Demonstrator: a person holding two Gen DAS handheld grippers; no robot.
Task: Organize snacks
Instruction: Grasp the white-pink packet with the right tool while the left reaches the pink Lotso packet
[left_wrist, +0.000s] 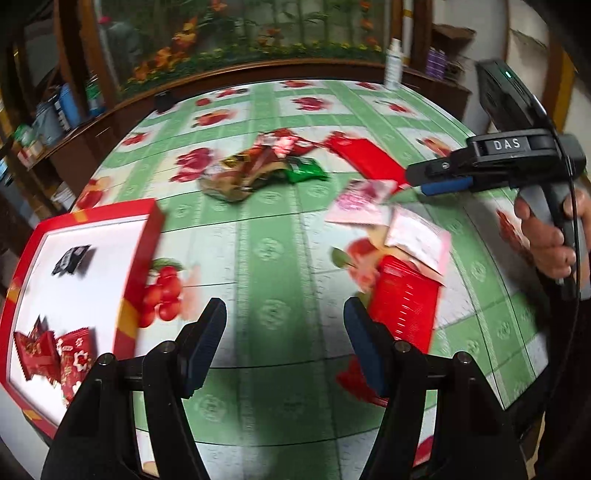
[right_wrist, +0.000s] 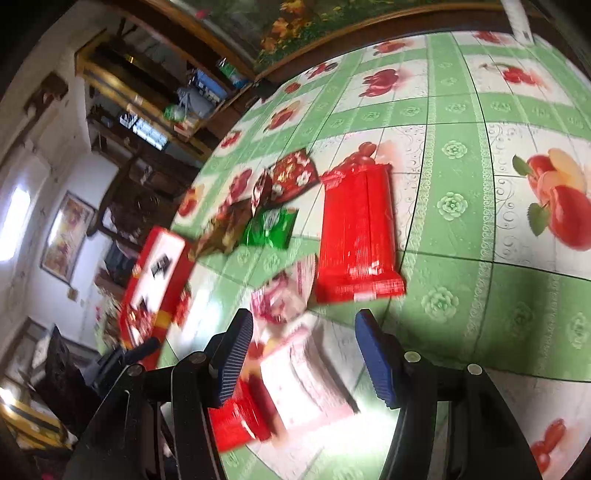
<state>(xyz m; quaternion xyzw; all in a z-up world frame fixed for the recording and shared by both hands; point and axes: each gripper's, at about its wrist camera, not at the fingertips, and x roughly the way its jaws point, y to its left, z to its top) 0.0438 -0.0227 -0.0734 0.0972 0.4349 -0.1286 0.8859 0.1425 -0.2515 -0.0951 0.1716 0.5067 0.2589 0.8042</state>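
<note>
Two ribbed red packets on glossy tablecloth.

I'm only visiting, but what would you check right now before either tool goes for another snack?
1. Left tool open with nothing between its fingers: ok.
2. Right tool open with nothing between its fingers: ok.
3. Red box has bare white floor left for more packets: ok.
4. Pink packets sit just ahead of the right tool, uncovered on top: ok.
5. Long red packet lies flat and alone on the tablecloth: ok.
6. Green packet free of the brown packets beside it: cannot tell, the view is blurred.
</note>
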